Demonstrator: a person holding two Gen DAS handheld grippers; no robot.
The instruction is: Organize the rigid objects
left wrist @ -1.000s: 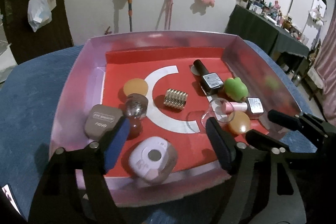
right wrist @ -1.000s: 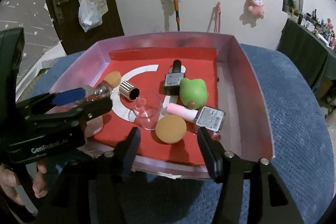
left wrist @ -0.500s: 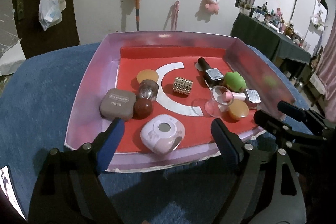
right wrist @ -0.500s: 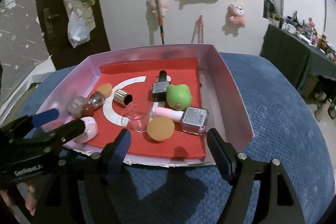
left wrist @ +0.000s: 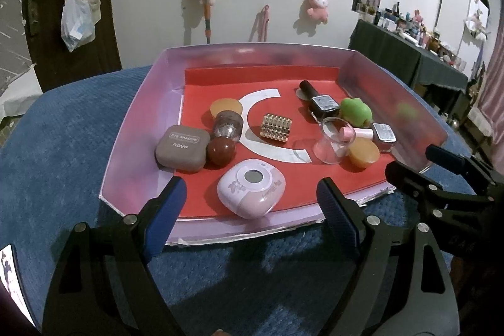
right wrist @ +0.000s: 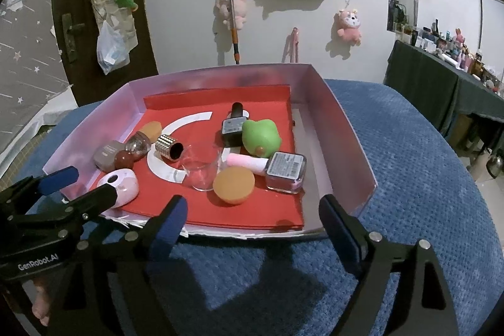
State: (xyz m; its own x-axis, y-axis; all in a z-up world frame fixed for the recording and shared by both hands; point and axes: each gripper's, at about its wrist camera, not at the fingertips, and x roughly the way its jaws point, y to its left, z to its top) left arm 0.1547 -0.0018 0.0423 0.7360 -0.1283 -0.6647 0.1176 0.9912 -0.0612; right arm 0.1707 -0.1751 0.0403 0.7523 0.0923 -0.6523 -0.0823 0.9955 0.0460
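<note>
Right wrist view, pink-capped bottle (right wrist: 267, 165) lying flat, cap pointing left

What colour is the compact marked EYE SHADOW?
Taupe brown with white lettering: the eye shadow compact, clearest in the left wrist view.

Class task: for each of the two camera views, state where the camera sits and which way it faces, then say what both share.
Left wrist: on the left gripper, facing down-forward at the tray; its own open fingers and the right gripper at the right edge show.
Right wrist: on the right gripper, just opened and empty, facing the same tray; the left gripper and a hand show.
Shared: tray, green frog toy, clear cup.
</note>
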